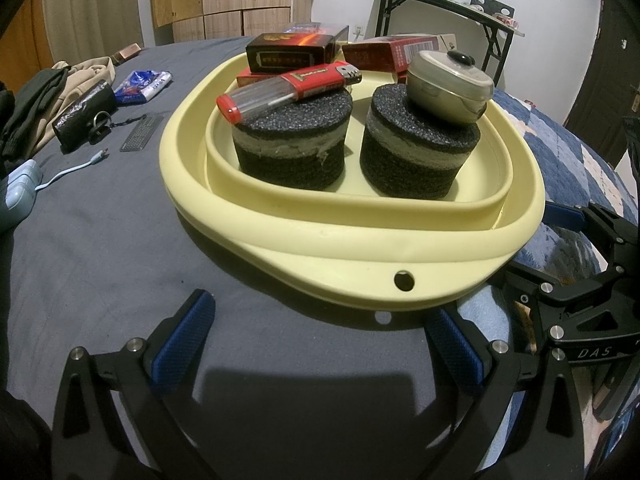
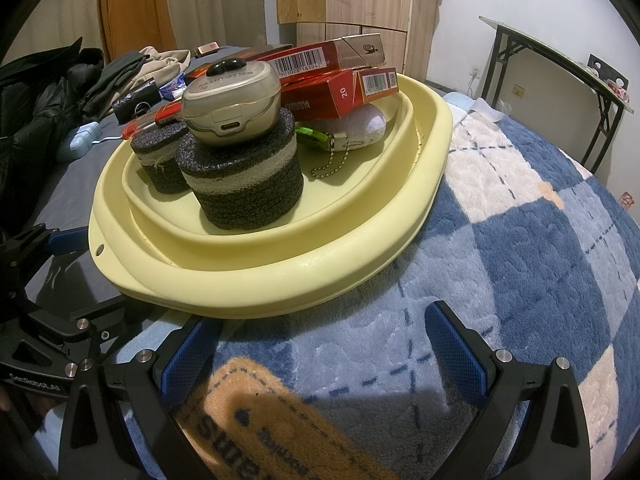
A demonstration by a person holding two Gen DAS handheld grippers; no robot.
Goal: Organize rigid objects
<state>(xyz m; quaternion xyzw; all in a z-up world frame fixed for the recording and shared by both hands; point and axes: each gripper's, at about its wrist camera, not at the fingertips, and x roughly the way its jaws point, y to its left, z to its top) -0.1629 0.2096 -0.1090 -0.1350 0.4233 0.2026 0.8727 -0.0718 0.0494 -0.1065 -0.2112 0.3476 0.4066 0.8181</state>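
Note:
A pale yellow basin (image 1: pixel 360 240) (image 2: pixel 360 248) sits on the bed. In it stand two black foam cylinders (image 1: pixel 290 140) (image 2: pixel 244 184). A red lighter (image 1: pixel 288 88) lies on the left cylinder. A grey earbud case (image 1: pixel 448 84) (image 2: pixel 232 100) lies on the right one. Red cigarette boxes (image 1: pixel 296 52) (image 2: pixel 344 88) lie at the back. A white plush keychain (image 2: pixel 352 128) lies behind the foam. My left gripper (image 1: pixel 320 344) is open and empty just in front of the basin. My right gripper (image 2: pixel 324 344) is open and empty at the basin's near rim.
On the grey sheet to the left lie clothes (image 1: pixel 48 92), a black pouch with a key ring (image 1: pixel 86 114), a blue snack packet (image 1: pixel 144 86), a small comb (image 1: pixel 142 132) and a light blue charger with cable (image 1: pixel 20 188). A blue checked blanket (image 2: pixel 520 240) covers the right side.

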